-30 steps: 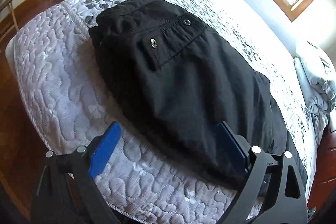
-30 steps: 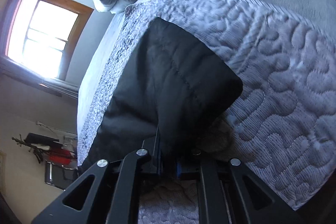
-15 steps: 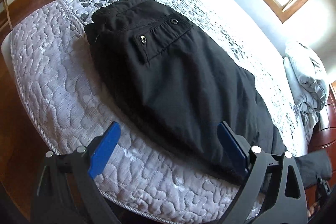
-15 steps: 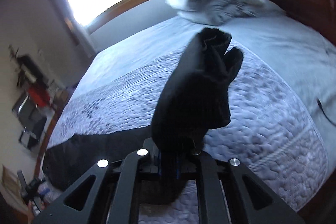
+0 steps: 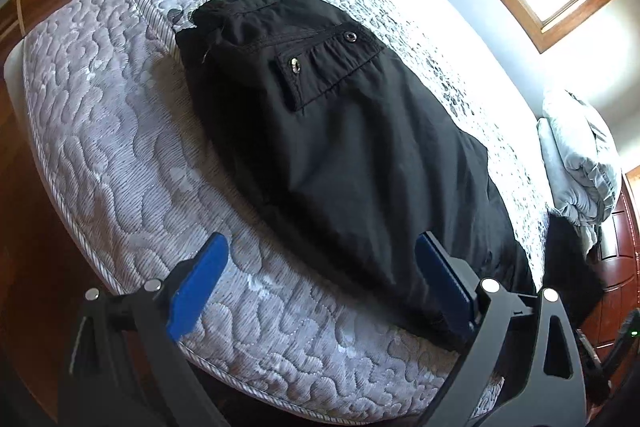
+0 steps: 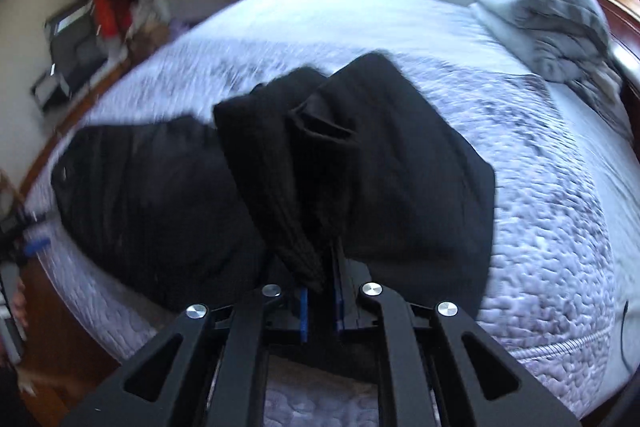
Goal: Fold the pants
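Black pants [image 5: 340, 147] lie along the quilted bed [image 5: 100, 131], waistband toward the foot corner; two snap buttons show on the pocket flap, with no legible writing. Left-wrist view: left gripper [image 5: 320, 287], blue fingers [image 5: 198, 285] spread wide, one over bare quilt and one over the pants' near edge, gripping nothing. Right-wrist view only: right gripper [image 6: 320, 307], fingers pinching the bunched leg ends, lifted over the flat part. Bare quilt lies toward the pillow [image 6: 540, 15].

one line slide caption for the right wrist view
Right gripper shut on the leg end of black pants, lifting it over a quilted bed toward the waistband.
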